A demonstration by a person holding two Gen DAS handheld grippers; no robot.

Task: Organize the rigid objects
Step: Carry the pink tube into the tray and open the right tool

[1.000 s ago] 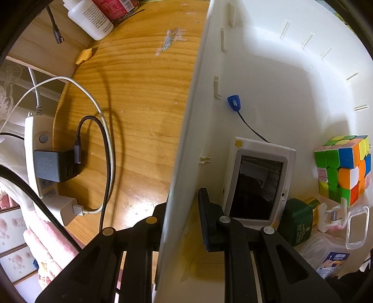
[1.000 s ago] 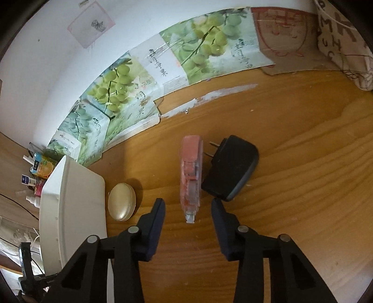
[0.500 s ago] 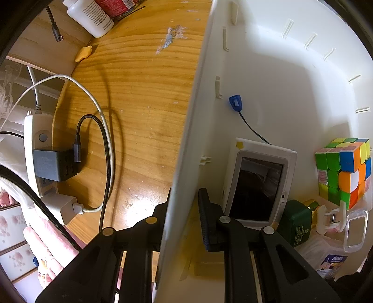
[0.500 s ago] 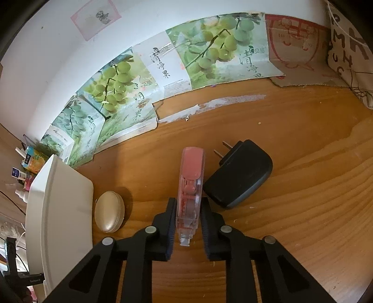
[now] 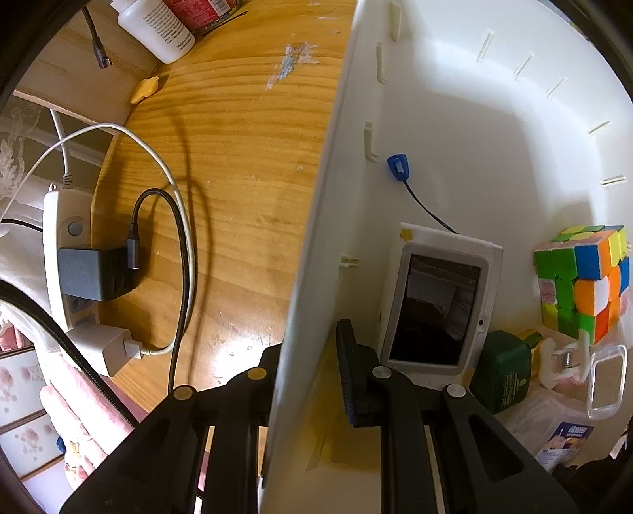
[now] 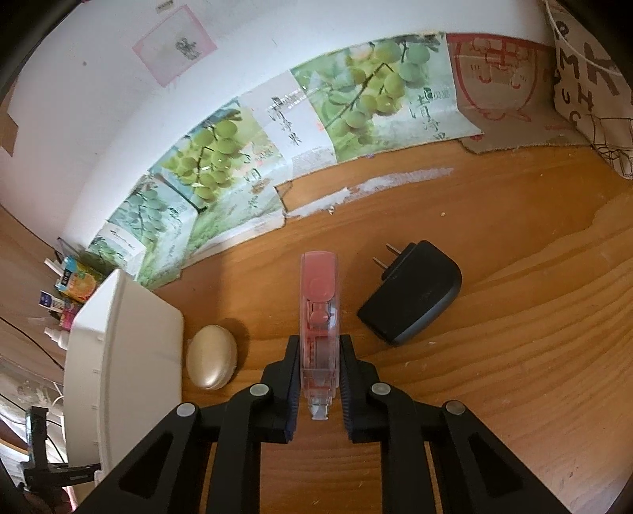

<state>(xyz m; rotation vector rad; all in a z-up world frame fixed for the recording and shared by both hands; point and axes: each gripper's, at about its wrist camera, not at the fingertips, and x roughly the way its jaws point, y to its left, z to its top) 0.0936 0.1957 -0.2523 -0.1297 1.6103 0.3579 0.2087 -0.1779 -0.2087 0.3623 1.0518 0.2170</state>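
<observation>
My right gripper is shut on a pink translucent correction-tape dispenser, held just above the wooden table. A black plug adapter lies to its right and a gold oval case to its left. My left gripper is shut on the side wall of the white bin, one finger outside, one inside. The bin also shows at the left of the right wrist view. Inside it are a white device with a dark screen, a colour cube and a green box.
A power strip with chargers and cables lies left of the bin. A white bottle stands at the far end. Grape-printed cardboard leans on the wall behind the table. A patterned bag is at the far right.
My right gripper moved forward around the pink dispenser and closed on it. The left gripper kept its hold on the bin wall.
</observation>
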